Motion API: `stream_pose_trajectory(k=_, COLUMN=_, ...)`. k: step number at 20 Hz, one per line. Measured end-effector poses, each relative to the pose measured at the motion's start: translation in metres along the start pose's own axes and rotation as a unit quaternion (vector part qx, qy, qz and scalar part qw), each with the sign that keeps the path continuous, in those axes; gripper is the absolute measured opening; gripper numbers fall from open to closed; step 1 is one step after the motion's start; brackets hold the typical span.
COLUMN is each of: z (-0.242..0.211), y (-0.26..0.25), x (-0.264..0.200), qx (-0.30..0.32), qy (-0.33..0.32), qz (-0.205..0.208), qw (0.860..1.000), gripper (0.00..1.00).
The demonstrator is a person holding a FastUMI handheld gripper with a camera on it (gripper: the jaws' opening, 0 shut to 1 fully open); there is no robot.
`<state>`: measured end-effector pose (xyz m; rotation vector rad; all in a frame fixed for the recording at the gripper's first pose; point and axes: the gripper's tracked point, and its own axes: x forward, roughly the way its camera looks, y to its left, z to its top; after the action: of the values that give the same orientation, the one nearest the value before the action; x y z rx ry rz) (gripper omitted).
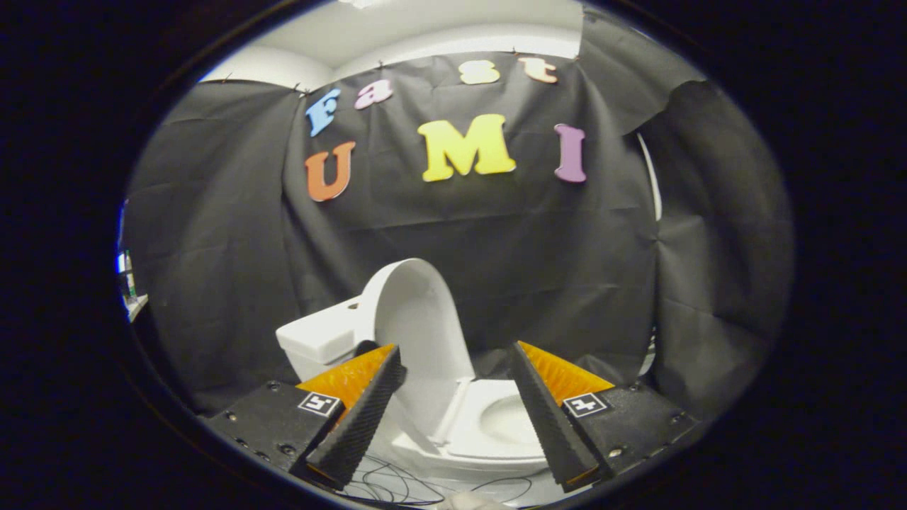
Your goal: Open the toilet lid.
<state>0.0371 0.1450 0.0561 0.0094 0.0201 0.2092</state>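
Black cloth (212, 234) hangs creased around the booth, with a pale ceiling (425, 28) above it and thin dark cables (397, 489) lying on the light floor (538, 490) under me. The toilet (489, 432) is smooth glossy white, its boxy tank (319, 340) behind. The toilet lid (418, 319), a rounded oval shell, stands upright against the tank, leaving the seat (460, 425) and bowl bare. My gripper (453, 358) is spread wide and holds nothing; the lid rises just beyond my ribbed fingers (361, 418), between them, nearer the left one.
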Motion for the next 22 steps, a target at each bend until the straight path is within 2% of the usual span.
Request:
stream_pose_trajectory(k=6, z=-0.007, y=-0.085, x=-0.048, qx=0.012, qy=-0.024, qz=-0.052, qw=0.998, gripper=0.98)
stream_pose_trajectory(k=11, z=-0.015, y=-0.137, x=-0.073, qx=0.041, qy=-0.048, qz=-0.083, qw=0.995, gripper=0.98)
stream_pose_trajectory(k=16, z=-0.006, y=-0.152, x=-0.086, qx=0.027, qy=-0.088, qz=-0.092, qw=0.991, gripper=0.98)
stream_pose_trajectory(k=22, z=-0.018, y=-0.153, x=-0.084, qx=0.028, qy=-0.072, qz=-0.084, qw=0.993, gripper=0.98)
